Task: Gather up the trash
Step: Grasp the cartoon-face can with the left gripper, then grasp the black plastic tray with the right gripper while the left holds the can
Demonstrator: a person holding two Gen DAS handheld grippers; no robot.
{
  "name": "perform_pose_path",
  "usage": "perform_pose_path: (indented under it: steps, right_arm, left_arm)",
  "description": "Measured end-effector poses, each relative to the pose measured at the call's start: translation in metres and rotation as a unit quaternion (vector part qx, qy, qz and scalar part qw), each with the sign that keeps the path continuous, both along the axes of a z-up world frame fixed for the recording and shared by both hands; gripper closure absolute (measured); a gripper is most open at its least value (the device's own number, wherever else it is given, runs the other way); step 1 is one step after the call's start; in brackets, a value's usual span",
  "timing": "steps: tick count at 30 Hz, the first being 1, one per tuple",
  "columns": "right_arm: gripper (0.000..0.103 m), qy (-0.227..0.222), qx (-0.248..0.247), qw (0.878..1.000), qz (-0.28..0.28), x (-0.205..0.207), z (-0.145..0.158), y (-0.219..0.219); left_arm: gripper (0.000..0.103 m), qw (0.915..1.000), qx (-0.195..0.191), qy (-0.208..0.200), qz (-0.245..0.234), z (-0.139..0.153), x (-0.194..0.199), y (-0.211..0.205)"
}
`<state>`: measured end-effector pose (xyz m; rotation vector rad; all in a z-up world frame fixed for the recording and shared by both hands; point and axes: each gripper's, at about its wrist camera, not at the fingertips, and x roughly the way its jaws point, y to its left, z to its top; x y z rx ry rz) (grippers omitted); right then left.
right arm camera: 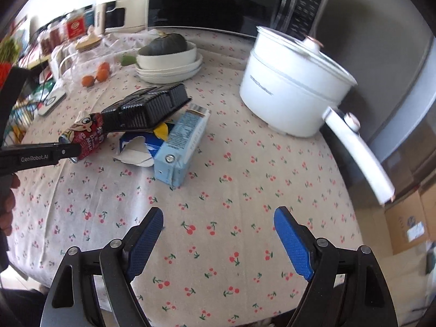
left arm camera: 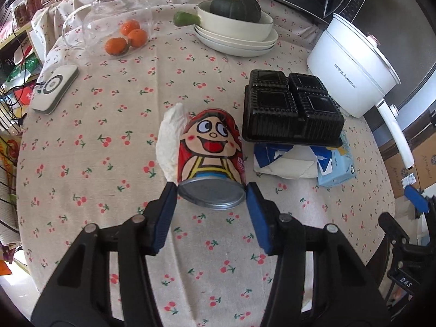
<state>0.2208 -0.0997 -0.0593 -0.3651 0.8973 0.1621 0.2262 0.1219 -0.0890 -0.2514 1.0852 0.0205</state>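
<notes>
I take the red cartoon can (left arm camera: 211, 160) as my landmark: it lies on its side on the cherry-print tablecloth (left arm camera: 109, 163), silver bottom end facing my left wrist camera. My left gripper (left arm camera: 211, 190) has its blue pads pressed against either side of that silver end, jaws narrowed to about half their span and holding the can. Only this view shows me the crumpled white tissue (left arm camera: 170, 144) touching the can's left flank, and how the black plastic tray (left arm camera: 291, 110) sits upside down just to the can's right, resting on the torn blue carton (left arm camera: 299, 163). Beyond the can I see a bowl with a dark green squash (left arm camera: 235, 6) and a glass jar over oranges (left arm camera: 128, 36). From the right wrist camera the can (right arm camera: 87, 136) appears side-on, far left, with the left gripper's black finger (right arm camera: 41, 156) laid across it and part of a hand (right arm camera: 8, 207) behind. This view alone shows the light blue milk box (right arm camera: 181, 147) in full, lying right of the can against the torn carton (right arm camera: 136, 150). My right gripper (right arm camera: 218, 223) hangs over bare cloth well clear of the can, jaws wide, nothing between them. The white electric pot (right arm camera: 294, 92) stands far to the can's right.
</notes>
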Motion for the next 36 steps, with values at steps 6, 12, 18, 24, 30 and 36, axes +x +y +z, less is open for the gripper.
perform_pose_path:
  steps: [6,12,18,24,30,36]
  right_arm:
    - [0.018,-0.037,-0.070,0.994,0.078,0.011,-0.005,0.065]
    - [0.018,-0.010,-0.059,0.992,0.112,0.023,-0.023,0.102]
    - [0.018,0.068,0.131,0.987,0.065,0.068,-0.010,0.089]
    - [0.022,0.151,0.313,0.938,0.002,0.118,-0.013,0.074]
    - [0.024,0.175,0.310,0.933,-0.058,0.143,-0.037,0.075]
    - [0.044,0.186,0.338,0.921,-0.059,0.156,-0.046,0.072]
  left_arm:
    - [0.049,0.9999,0.008,-0.004,0.010,0.009,-0.018,0.032]
    - [0.049,0.9993,-0.011,-0.008,0.035,0.015,-0.029,0.063]
    - [0.050,0.9982,-0.031,-0.009,0.050,0.016,-0.036,0.080]
    - [0.050,0.9983,-0.033,-0.011,0.047,0.018,-0.038,0.082]
    - [0.049,0.9982,-0.038,-0.008,0.045,0.015,-0.035,0.085]
    - [0.049,0.9980,-0.041,-0.003,0.048,0.011,-0.032,0.088]
